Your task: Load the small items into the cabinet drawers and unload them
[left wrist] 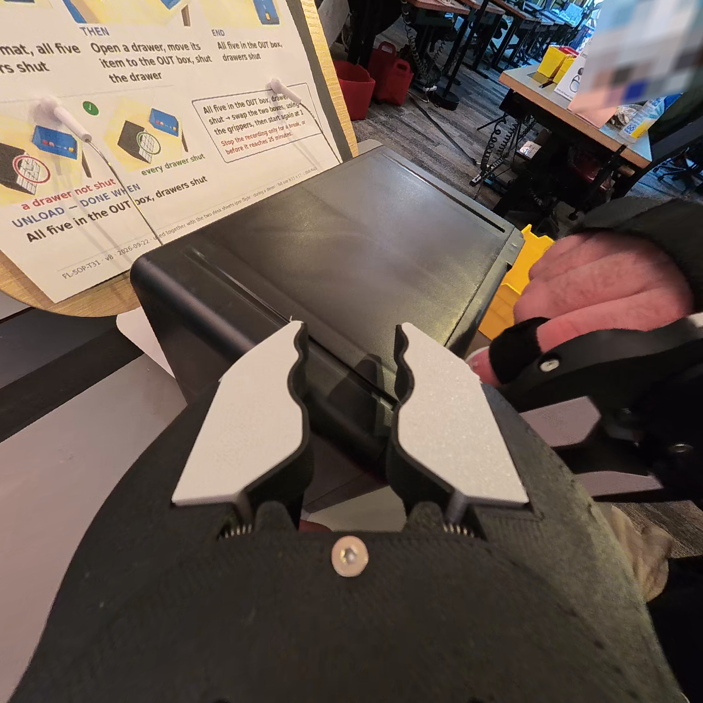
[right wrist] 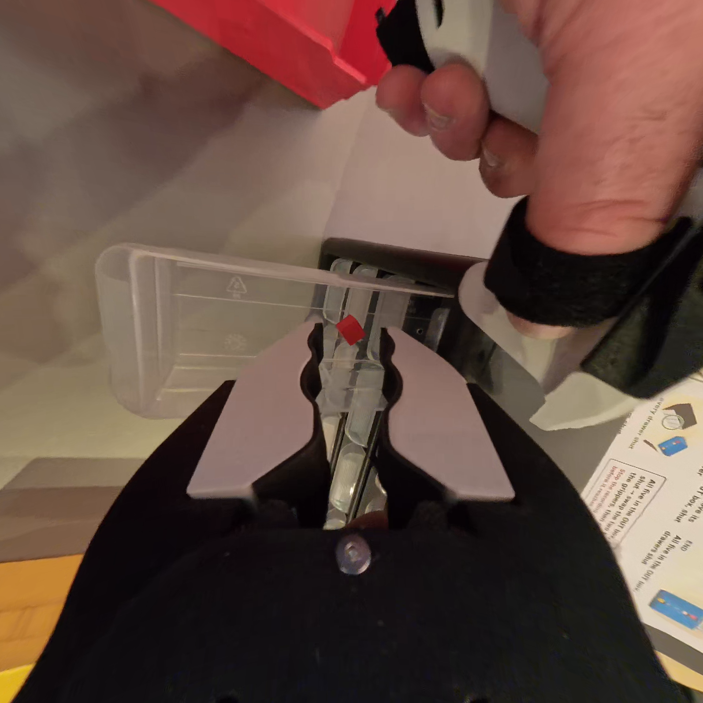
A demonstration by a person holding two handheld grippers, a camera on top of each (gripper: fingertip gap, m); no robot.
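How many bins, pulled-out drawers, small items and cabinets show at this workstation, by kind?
Bins: 2, the red bin and the yellow bin
Pulled-out drawers: 1, the clear drawer
Small items: 1, the red cube
Cabinets: 1, the black cabinet
Total: 5

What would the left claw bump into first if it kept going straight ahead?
Most likely the black cabinet: the open left claw points at its near top edge, with nothing visible between. Depth is hard to judge, so it may skim over the top.
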